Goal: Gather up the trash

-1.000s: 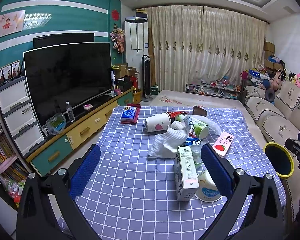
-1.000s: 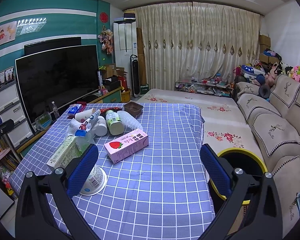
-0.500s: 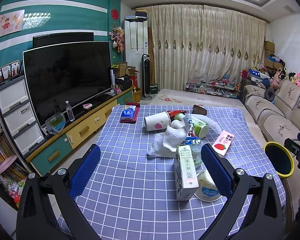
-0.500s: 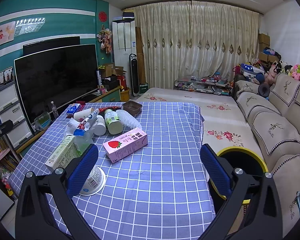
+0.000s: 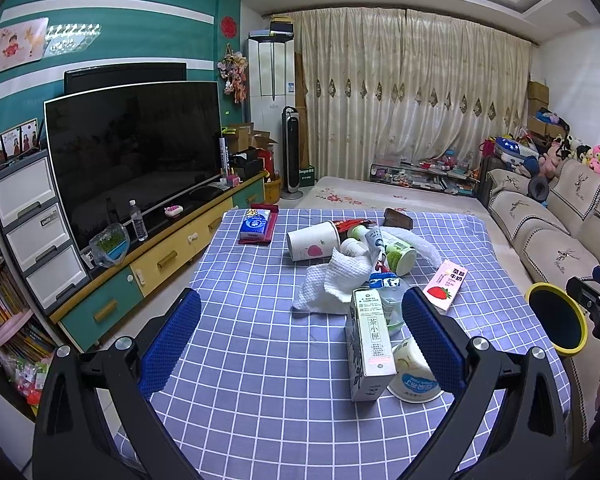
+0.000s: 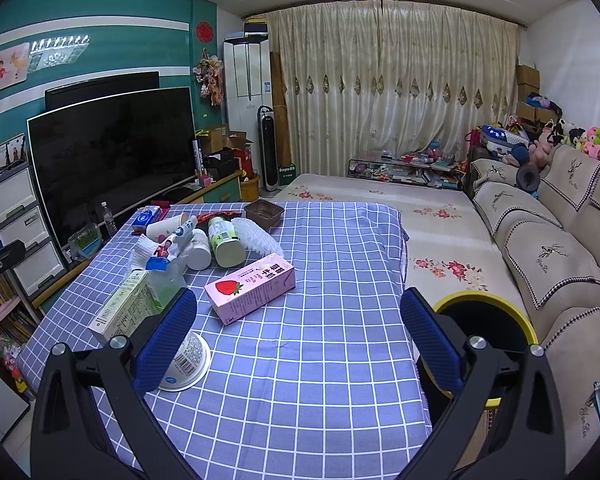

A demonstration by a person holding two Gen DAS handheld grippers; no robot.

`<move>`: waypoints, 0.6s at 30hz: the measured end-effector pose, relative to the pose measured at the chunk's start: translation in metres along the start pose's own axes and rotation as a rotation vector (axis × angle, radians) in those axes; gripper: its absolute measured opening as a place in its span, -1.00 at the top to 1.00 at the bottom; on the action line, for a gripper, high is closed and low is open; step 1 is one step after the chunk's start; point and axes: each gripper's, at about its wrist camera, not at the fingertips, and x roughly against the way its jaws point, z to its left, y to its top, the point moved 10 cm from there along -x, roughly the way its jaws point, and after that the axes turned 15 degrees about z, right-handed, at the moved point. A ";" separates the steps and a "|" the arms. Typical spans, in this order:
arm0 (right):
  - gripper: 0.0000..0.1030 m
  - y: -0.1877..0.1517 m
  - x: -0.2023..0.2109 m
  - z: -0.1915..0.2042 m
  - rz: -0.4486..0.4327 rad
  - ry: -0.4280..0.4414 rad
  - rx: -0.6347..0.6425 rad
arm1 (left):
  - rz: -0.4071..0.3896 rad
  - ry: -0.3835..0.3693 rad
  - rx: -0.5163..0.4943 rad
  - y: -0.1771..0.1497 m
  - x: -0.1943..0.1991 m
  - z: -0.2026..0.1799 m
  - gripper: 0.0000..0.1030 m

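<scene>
Nothing is collected yet, I judge: both my left gripper (image 5: 300, 336) and right gripper (image 6: 298, 332) hover with jaws released and empty, all the trash near the pink carton (image 6: 250, 288) lies on the worktop (image 6: 320, 360), and the bin (image 6: 486, 320) beside it shows nothing inside.

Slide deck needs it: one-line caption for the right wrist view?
Open right tool above checked tablecloth, pink strawberry carton ahead, yellow-rimmed bin beside table.

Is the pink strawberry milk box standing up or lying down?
Lying down. The pink strawberry milk carton rests flat on its long side on the blue checked tablecloth, strawberry picture facing sideways.
</scene>
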 end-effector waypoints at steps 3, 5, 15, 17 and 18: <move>-0.88 -0.001 -0.001 0.000 0.002 -0.001 0.000 | 0.002 -0.001 0.000 0.000 -0.002 -0.001 -0.93; -0.88 -0.002 -0.001 0.000 0.003 0.000 0.000 | 0.002 0.000 -0.001 -0.001 -0.002 -0.001 -0.93; -0.88 -0.003 -0.004 -0.001 0.006 0.000 -0.003 | 0.002 -0.001 0.000 -0.001 -0.003 -0.001 -0.93; -0.88 -0.003 -0.004 -0.001 0.006 -0.003 -0.001 | 0.002 -0.001 0.000 -0.001 -0.002 -0.001 -0.93; -0.88 -0.004 -0.004 -0.001 0.007 -0.003 -0.002 | 0.002 0.000 0.000 -0.001 -0.002 -0.001 -0.93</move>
